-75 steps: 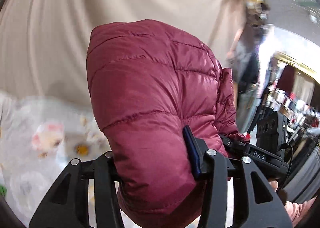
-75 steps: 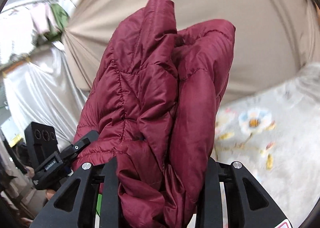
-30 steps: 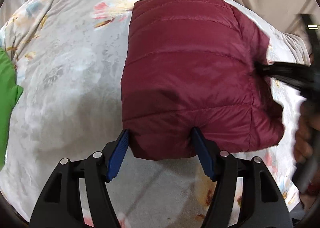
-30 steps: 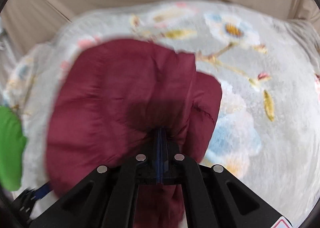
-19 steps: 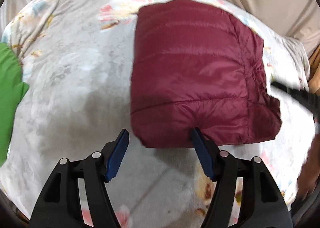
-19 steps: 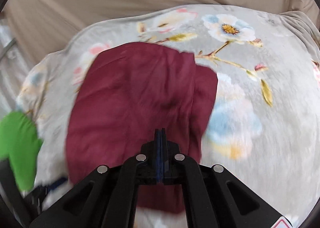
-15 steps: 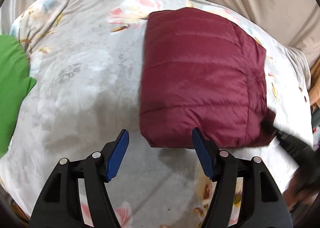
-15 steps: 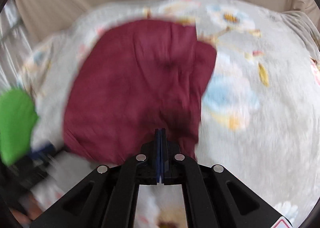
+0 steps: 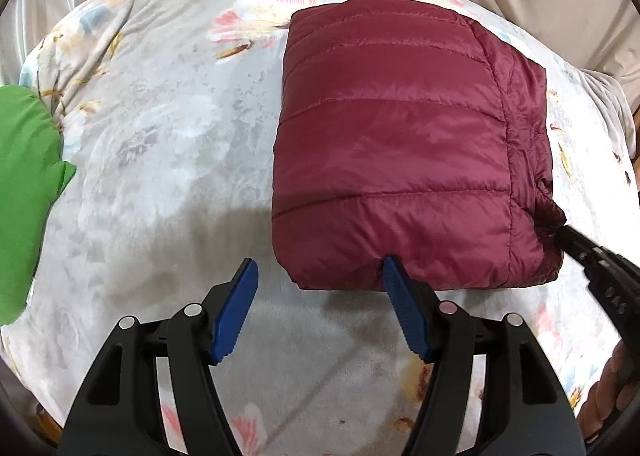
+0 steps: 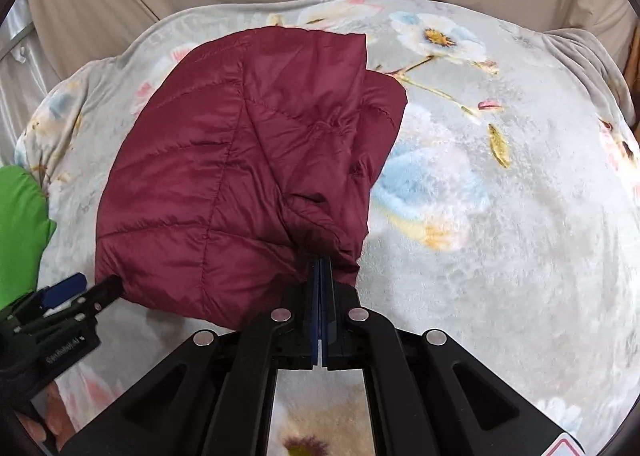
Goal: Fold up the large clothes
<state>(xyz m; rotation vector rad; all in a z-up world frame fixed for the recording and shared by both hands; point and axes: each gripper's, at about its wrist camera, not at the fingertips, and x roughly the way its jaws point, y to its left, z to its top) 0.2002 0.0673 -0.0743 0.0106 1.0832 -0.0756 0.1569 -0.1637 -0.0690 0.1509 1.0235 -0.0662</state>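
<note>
The jacket (image 9: pixel 400 143) is quilted cloth with a slight satin sheen. The blanket (image 9: pixel 160 135) under it looks fuzzy and matt. The left tool (image 9: pixel 318 306) has ribbed blue pads (image 9: pixel 404 312) on matt black plastic.

Legible txt is limited to gripper bodies; jacket and blanket carry none. Right wrist view: left gripper (image 10: pixel 76 292) at approx. 8 o'clock; light lettering on its black body, looks like "GenRobot.AI", partly blurred. Left wrist view: right gripper (image 9: pixel 568 234) at approx. 4 o'clock; white chars on its black arm, upside down, approx. "DAS"; not fully readable. Red-edged sticker at 5 o'clock, right wrist view; content cut off.
</note>
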